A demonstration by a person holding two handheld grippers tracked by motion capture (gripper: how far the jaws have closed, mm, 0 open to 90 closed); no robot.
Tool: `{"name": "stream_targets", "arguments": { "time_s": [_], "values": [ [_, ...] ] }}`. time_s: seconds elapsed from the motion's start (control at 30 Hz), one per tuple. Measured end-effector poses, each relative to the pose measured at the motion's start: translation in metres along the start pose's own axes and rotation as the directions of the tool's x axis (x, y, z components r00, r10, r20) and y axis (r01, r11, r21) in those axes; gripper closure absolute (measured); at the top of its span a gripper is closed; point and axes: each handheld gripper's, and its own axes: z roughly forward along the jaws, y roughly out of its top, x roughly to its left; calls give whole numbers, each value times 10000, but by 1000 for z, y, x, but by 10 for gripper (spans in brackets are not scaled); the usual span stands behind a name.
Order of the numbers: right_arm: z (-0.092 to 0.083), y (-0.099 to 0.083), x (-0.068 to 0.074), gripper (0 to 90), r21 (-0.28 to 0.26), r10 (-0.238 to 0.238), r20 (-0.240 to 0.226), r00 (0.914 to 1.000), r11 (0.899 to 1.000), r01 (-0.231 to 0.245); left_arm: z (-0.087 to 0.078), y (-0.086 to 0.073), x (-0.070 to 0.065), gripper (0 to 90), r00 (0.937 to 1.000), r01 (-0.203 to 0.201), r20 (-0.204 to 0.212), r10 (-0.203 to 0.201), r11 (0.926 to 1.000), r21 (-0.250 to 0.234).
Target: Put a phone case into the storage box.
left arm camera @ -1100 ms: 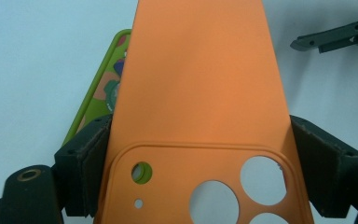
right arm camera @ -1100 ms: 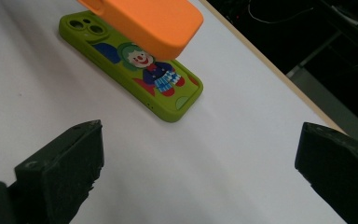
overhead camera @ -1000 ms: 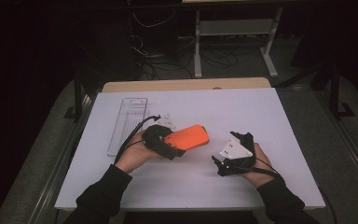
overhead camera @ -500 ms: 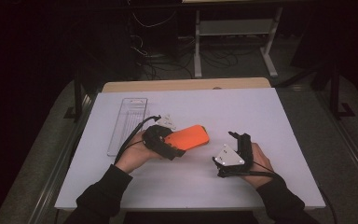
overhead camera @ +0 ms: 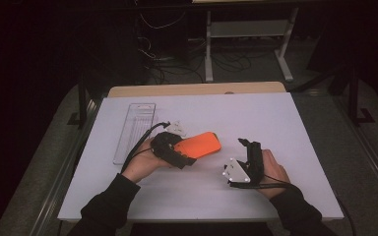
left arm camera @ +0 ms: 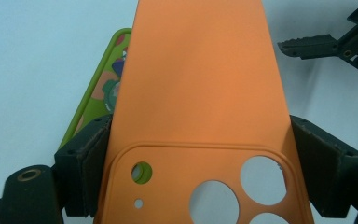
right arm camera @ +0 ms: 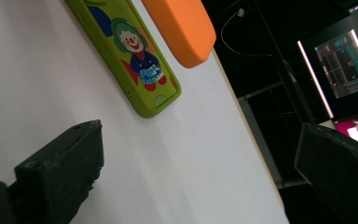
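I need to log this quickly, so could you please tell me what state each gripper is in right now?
Left gripper: shut on the orange case.
Right gripper: open, holding nothing.

On the white table point(overhead camera: 285, 123), the left gripper point(overhead camera: 187, 152) grips an orange case point(overhead camera: 199, 145) at centre, the case pointing toward 2 o'clock. The right gripper point(overhead camera: 244, 143) rests at 4 o'clock of it, apart, jaws toward 12. A clear tray point(overhead camera: 134, 132) lies at 9 o'clock

Dark room, white table point(overhead camera: 275, 123)
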Motion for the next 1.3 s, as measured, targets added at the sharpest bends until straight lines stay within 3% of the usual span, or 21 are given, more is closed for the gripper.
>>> {"name": "stream_targets", "arguments": {
  "time_s": [0.13, 0.23, 0.33, 0.37, 0.4, 0.57, 0.67, 0.7, 0.77, 0.83, 0.87, 0.9, 0.93, 0.97, 1.1, 1.17, 1.3],
  "values": [
    [0, 2, 3, 4, -46, -342, 222, 9992, 9994, 344, 0, 0, 0, 152, 10000, 22, 7, -22, 10000, 0],
    [1, 4, 4, 4, -177, -1007, 444, 9939, 9947, 1016, 0, 0, 0, 152, 10000, 6, 6, -6, 10000, -5],
    [0, 6, 8, 4, -122, -1183, 525, 9916, 9928, 1191, 0, 0, -1, 152, 10000, 56, 52, -56, 10000, -16],
    [0, 6, 7, 4, -102, -1711, 600, 9834, 9850, 1720, 0, 0, -1, 151, 10000, 62, 56, -62, 10000, -19],
    [0, 6, 8, 4, -91, -1822, 630, 9812, 9830, 1831, 0, 0, -1, 152, 10000, 67, 45, -67, 10000, -35],
    [0, 9, 12, 4, -164, -2120, 819, 9738, 9767, 2140, 0, 1, -1, 152, 10000, 33, 93, -32, 10000, -80],
    [0, 11, 15, 4, -249, -2117, 832, 9738, 9764, 2144, 0, 1, -1, 151, 9999, 12, 101, -11, 10000, -88],
    [0, 13, 14, 4, -341, -2361, 947, 9671, 9701, 2402, 0, 1, -2, 152, 9999, 30, 117, -29, 10000, -55],
    [0, 14, 16, 4, -385, -2441, 950, 9651, 9678, 2486, 1, 1, -2, 151, 9999, 24, 170, -23, 10000, -64],
    [0, 15, 19, 4, -370, -2387, 847, 9674, 9695, 2425, 1, 2, -2, 151, 9998, -91, 179, 93, 9999, -76],
    [0, 16, 20, 4, -372, -2379, 850, 9676, 9696, 2417, 2, 2, -4, 151, 9996, 126, 252, -121, 9997, -227],
    [0, 17, 21, 4, -391, -2428, 932, 9656, 9682, 2473, 1, 2, -3, 152, 9997, -43, 250, 45, 10000, -83],
    [0, 18, 22, 4, -404, -2456, 936, 9649, 9674, 2501, 1, 2, -5, 152, 9995, 162, 270, -156, 9996, -221],
    [1, 20, 22, 4, -481, -2605, 1025, 9600, 9627, 2663, 1, 2, -4, 152, 9998, -6, 222, 11, 9998, -199],
    [3, 26, 24, 4, -697, -2572, 1162, 9594, 9614, 2662, 0, 3, -4, 152, 9995, -61, 302, 65, 9999, -135],
    [5, 30, 24, 6, -764, -2701, 1171, 9557, 9570, 2798, 0, 2, -4, 152, 9996, 105, 280, -97, 9995, -285],
    [10, 36, 24, 6, -881, -2815, 1353, 9500, 9516, 2946, -2, 2, -2, 152, 9996, 53, 267, -47, 9997, -238]
  ]
}}
